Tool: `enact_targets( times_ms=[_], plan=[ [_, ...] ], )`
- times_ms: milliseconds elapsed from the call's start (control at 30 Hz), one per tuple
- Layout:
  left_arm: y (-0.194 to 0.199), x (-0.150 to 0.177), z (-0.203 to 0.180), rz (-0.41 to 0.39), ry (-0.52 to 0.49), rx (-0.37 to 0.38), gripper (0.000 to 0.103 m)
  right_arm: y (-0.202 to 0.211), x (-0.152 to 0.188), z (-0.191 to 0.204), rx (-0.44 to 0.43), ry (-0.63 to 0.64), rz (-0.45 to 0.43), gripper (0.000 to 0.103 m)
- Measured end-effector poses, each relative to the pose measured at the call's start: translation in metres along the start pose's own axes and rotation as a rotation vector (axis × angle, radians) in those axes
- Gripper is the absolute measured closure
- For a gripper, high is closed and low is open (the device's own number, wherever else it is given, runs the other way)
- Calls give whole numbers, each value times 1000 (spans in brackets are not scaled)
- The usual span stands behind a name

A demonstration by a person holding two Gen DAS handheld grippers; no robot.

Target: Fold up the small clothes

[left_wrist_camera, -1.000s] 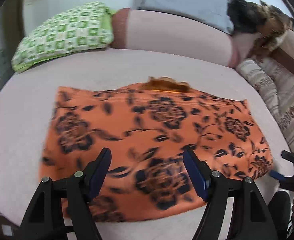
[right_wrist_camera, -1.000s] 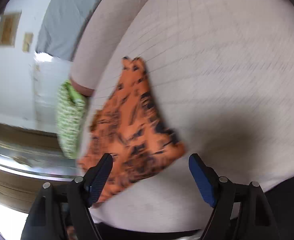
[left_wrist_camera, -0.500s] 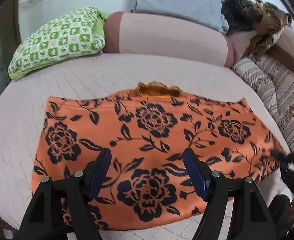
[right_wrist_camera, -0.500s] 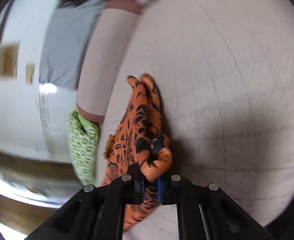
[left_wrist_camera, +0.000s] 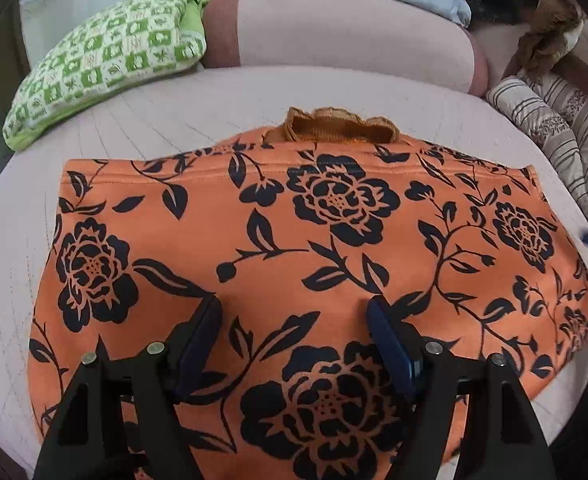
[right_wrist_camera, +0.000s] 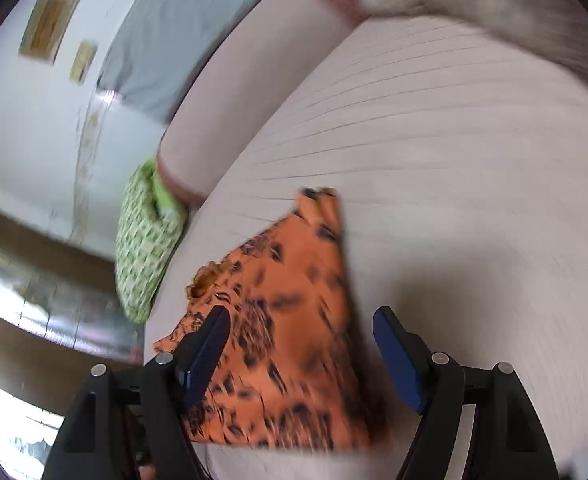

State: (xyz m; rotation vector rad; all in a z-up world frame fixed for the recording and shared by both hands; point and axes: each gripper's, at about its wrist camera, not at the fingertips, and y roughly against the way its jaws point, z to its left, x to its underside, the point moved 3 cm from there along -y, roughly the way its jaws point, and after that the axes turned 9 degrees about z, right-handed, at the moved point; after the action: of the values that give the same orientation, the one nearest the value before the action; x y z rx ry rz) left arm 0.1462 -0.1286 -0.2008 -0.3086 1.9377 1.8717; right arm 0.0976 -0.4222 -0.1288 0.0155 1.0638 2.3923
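Jaws apart over orange garment [left_wrist_camera: 314, 240]

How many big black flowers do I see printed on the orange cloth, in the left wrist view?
4 on the orange cloth: one at left, one top centre, one at right, one near the bottom between the left gripper fingers. More may be hidden.

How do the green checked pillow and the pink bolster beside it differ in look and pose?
The green checked pillow is patterned in green and white; the pink bolster is plain with a darker end band. The pillow is flat and tilted; the bolster is rounded and long. Both lie at the bed's head, beyond the orange floral garment.
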Motion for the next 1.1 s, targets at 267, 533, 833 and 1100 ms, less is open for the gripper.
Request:
enact_targets(
  times_ms=[267,533,833,1100],
  plan=[
    [-3,-2,-1,1,-2,0,26,-96,-61,7,63,96,173,87],
    [-1,-1,1,12,6,16,24,-75,-53,-1,192,58,97,76],
    [17,8,8,28,55,30,24,-16,16,89,165,310,20,34],
    [54,19,17,-20,62,48,24,-55,26,18,64,48,123,34]
  ],
)
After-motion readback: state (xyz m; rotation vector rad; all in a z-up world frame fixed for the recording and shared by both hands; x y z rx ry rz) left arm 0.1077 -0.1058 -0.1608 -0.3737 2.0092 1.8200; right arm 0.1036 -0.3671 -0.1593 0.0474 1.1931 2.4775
